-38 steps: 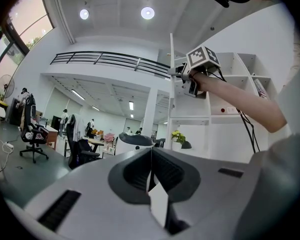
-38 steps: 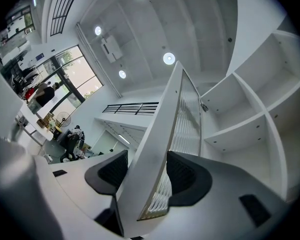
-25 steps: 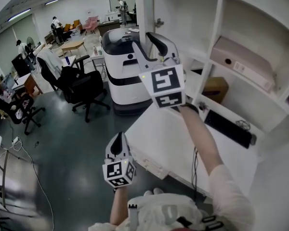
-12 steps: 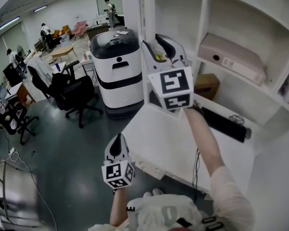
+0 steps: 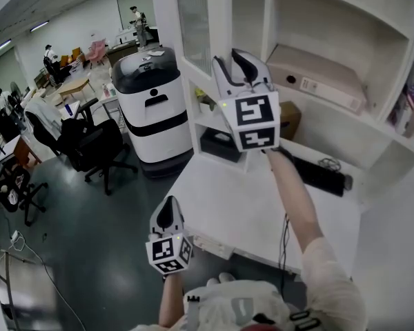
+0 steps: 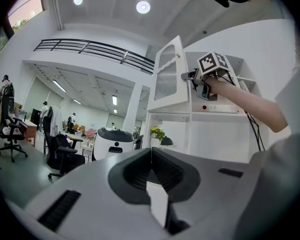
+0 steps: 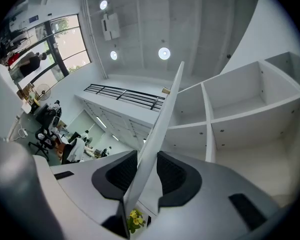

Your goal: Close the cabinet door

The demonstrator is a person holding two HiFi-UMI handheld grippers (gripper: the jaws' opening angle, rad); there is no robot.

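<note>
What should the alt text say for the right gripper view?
A white cabinet door, seen edge-on, runs up between the two dark jaws of the right gripper, which have just been closing on it. White shelf compartments fill the right side, and yellow flowers show just below the jaws.

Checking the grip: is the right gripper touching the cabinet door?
Touching. The right gripper view shows the cabinet door edge-on between the just-closing jaws of the right gripper, pads against it.

The left gripper (image 5: 168, 204) and right gripper (image 5: 229, 58) have pale grey shells and black jaw pads. Each carries a white cube (image 5: 255, 119) with black square markers. The sleeve (image 5: 328, 281) is white.
</note>
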